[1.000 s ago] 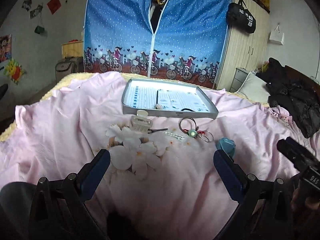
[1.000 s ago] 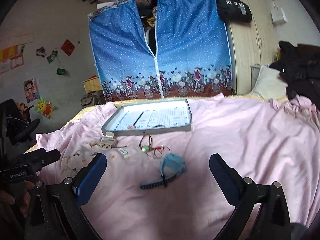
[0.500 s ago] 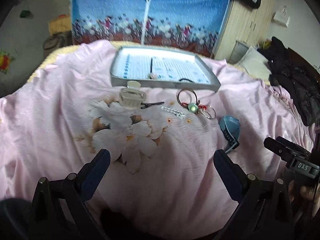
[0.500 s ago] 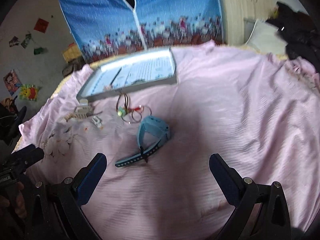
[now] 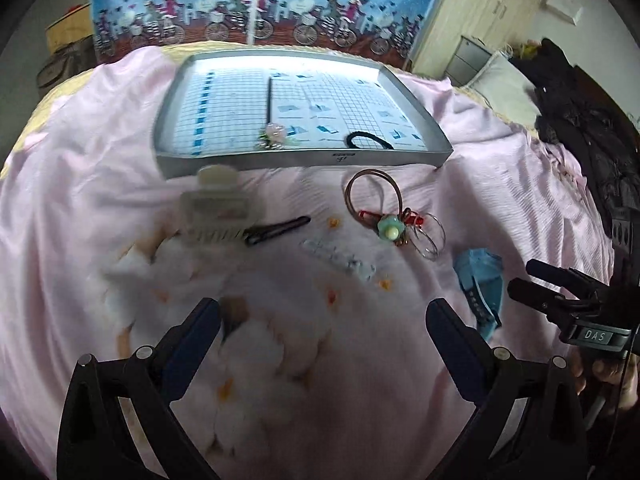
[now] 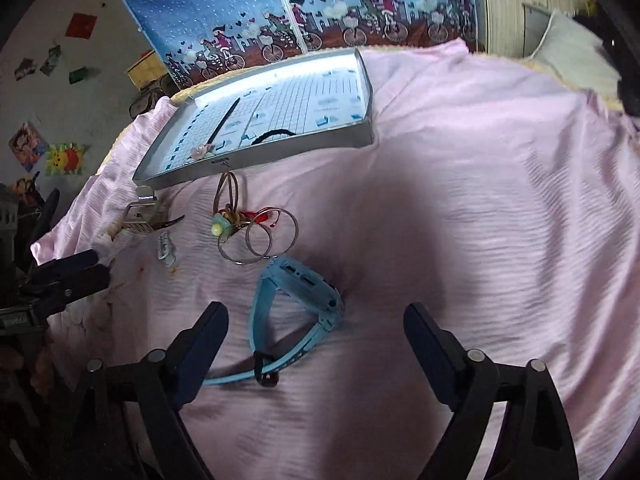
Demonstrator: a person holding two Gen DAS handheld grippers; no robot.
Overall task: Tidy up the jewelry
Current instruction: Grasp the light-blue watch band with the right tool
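Jewelry lies scattered on the pink bedsheet [image 6: 460, 184] before the grey tray [image 5: 296, 158]. Right tool [image 6: 316, 330] hangs wide open, empty, with the blue watch [image 6: 298, 304] between its fingers. Left tool [image 5: 322, 322] gapes empty near the hair clip [image 5: 276, 230] and wire rings [image 5: 428, 236].

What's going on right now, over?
Both hand-held grippers open: left, right. Blue watch lies ahead of right gripper on pink sheet. Tray beyond. Path clear.
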